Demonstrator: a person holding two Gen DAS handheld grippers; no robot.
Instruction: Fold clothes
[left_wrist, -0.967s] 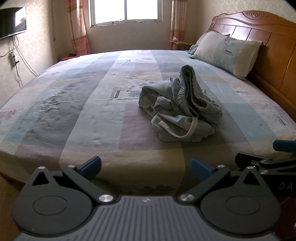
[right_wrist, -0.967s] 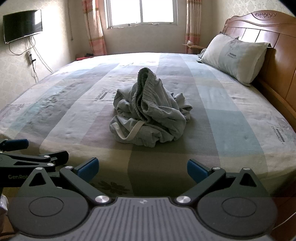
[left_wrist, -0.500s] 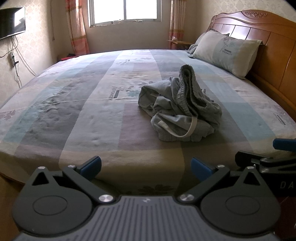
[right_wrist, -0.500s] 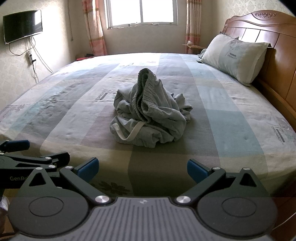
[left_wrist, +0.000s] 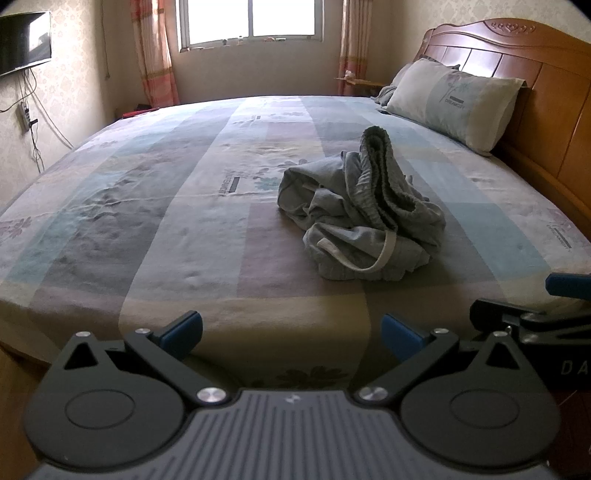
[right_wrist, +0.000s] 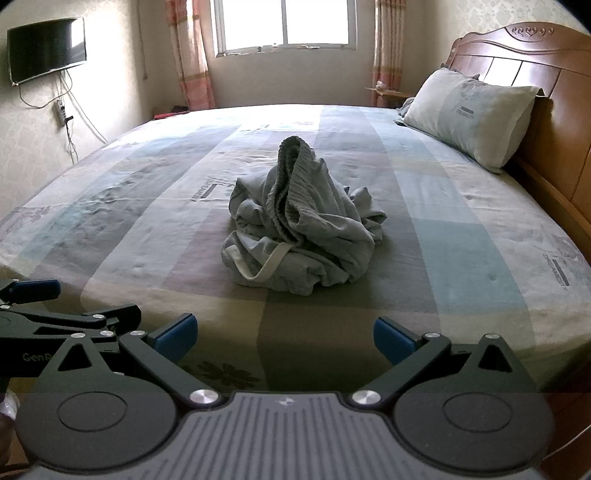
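I'm holding both tongs level at the near edge of the bed (left_wrist: 184, 221), side by side. The left gripper (left_wrist: 291, 334) is spread wide, gripping nothing; the right gripper (right_wrist: 284, 334) is released too, blue pads apart. The crumpled grey shorts (right_wrist: 299, 229) are lying heaped ahead of the right tongs, well apart, ahead and rightward of the left.

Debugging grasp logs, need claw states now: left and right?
Left claw: open, empty, short of the crumpled clothes.
Right claw: open, empty.
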